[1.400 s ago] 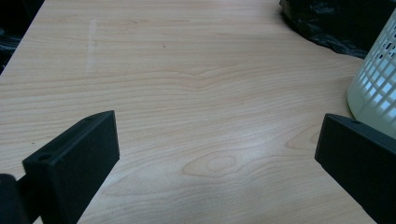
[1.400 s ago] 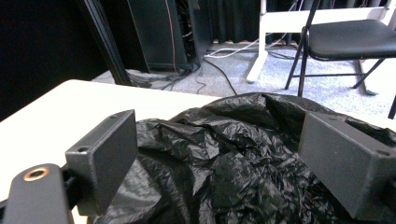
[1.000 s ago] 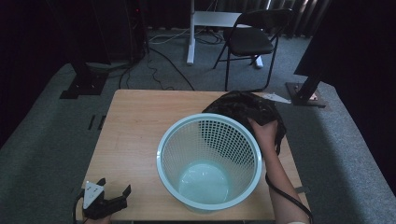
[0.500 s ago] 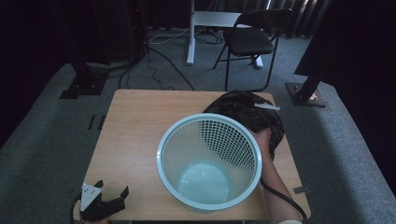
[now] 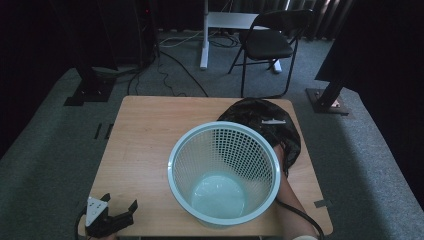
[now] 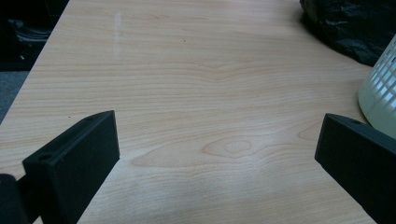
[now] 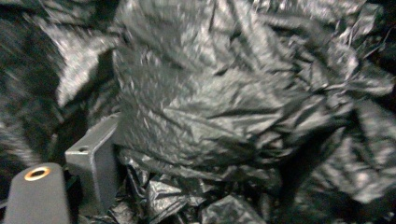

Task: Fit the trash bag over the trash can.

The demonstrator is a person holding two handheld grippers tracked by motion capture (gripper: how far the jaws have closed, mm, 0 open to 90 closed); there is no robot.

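Observation:
A pale blue mesh basket [image 5: 172, 165] stands upright and empty on the wooden table [image 5: 150, 130], right of centre. Behind it at the far right lies a crumpled black plastic bag [image 5: 260, 112]. My left gripper [image 5: 120, 201] sits at the table's front left corner, open, with bare wood between its jaws [image 6: 219, 140]; the basket wall [image 6: 380, 93] and the bag [image 6: 345, 23] lie off to its right. My right gripper [image 7: 196, 158] is pushed into the black bag [image 7: 224, 107]. One jaw stands wide at the left, the other is covered by plastic. The right forearm [image 5: 295, 210] reaches behind the basket.
A folding chair [image 5: 270, 42] and a white desk leg [image 5: 204, 35] stand on the carpet beyond the table. Stand bases [image 5: 327, 100] flank the far corners. A white strip [image 5: 274, 121] lies on the bag. Bare tabletop spreads over the left half.
The right hand has sunk from on top of the bag to behind the basket, and the bag has shifted a little. The left gripper has barely moved.

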